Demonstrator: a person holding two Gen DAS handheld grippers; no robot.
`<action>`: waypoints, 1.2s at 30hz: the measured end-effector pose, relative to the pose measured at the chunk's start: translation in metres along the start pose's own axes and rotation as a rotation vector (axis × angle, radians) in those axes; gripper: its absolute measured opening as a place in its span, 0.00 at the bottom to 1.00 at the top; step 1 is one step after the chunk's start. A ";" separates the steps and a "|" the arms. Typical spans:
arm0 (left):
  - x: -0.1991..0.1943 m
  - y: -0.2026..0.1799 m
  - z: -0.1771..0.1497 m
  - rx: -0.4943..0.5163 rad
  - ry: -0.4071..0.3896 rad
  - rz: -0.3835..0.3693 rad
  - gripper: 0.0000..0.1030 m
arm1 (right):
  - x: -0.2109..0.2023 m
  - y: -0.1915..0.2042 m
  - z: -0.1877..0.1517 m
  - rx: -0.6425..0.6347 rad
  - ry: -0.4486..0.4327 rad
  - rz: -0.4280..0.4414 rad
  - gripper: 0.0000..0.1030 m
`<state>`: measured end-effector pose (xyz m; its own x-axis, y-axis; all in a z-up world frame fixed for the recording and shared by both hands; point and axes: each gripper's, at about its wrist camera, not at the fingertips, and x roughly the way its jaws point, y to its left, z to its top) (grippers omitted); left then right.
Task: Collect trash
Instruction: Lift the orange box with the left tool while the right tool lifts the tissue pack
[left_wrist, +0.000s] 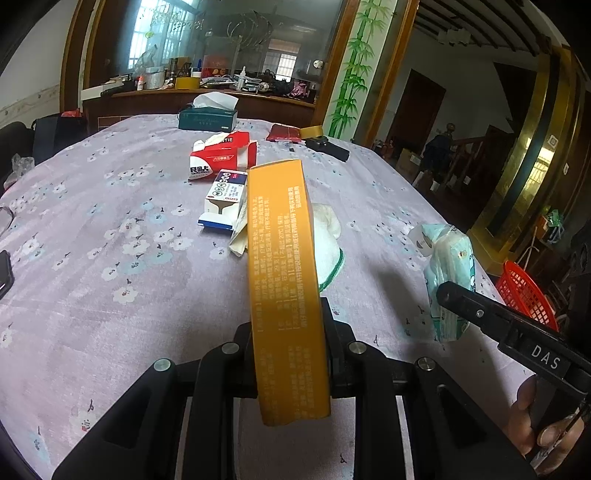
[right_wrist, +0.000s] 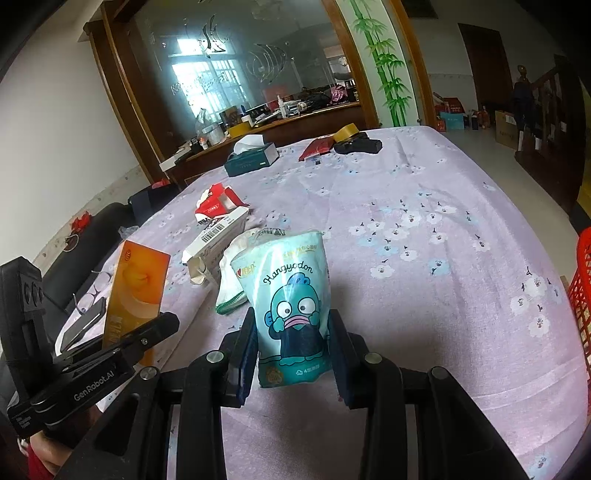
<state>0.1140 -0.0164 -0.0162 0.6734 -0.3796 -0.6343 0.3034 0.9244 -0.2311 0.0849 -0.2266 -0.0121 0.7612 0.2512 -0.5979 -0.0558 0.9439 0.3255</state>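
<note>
Orange cardboard, printed with small white text, makes up the long flat box (left_wrist: 286, 280) that is clamped on its two broad faces by the left gripper (left_wrist: 290, 354), near the box's lower end, with most of its length standing out ahead of the jaws above the lilac flowered tablecloth (left_wrist: 110, 295). Such a carton is judged to be light and fairly stiff along its length but easily crushed across its broad faces, so a moderate squeeze low on the box, as is applied now, should be enough.

A soft pale-blue plastic tissue pack with a cartoon fish face (right_wrist: 291, 306) is pinched at its sides by the right gripper (right_wrist: 293, 347), whose jaws are closed on its lower half. The film is dented inward at the pads, so the pack is judged to be light, squashy and somewhat slippery; a grip across the padded middle rather than the loose sealed top is thought safest.

Both items are held clear of the table. Other candidate litter is left on the cloth: an opened red and white tissue carton (left_wrist: 221, 157), a small white and blue medicine box (left_wrist: 224, 199) and a white cloth with green edging (left_wrist: 328, 243). A red plastic mesh basket (left_wrist: 526, 293) is seen just beyond the table's right edge and is presumed to be the collecting bin.
</note>
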 end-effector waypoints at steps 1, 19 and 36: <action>0.000 0.000 0.000 0.001 0.000 0.000 0.21 | 0.000 0.000 0.000 0.001 0.001 -0.001 0.37; -0.006 -0.007 -0.003 0.019 -0.025 0.060 0.21 | -0.001 0.000 -0.001 0.008 -0.004 -0.033 0.37; -0.023 -0.023 -0.001 0.092 -0.088 0.115 0.21 | -0.026 0.009 -0.003 0.000 -0.032 -0.042 0.37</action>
<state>0.0911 -0.0287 0.0032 0.7622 -0.2771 -0.5851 0.2787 0.9562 -0.0899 0.0624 -0.2244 0.0040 0.7831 0.2044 -0.5873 -0.0236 0.9535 0.3003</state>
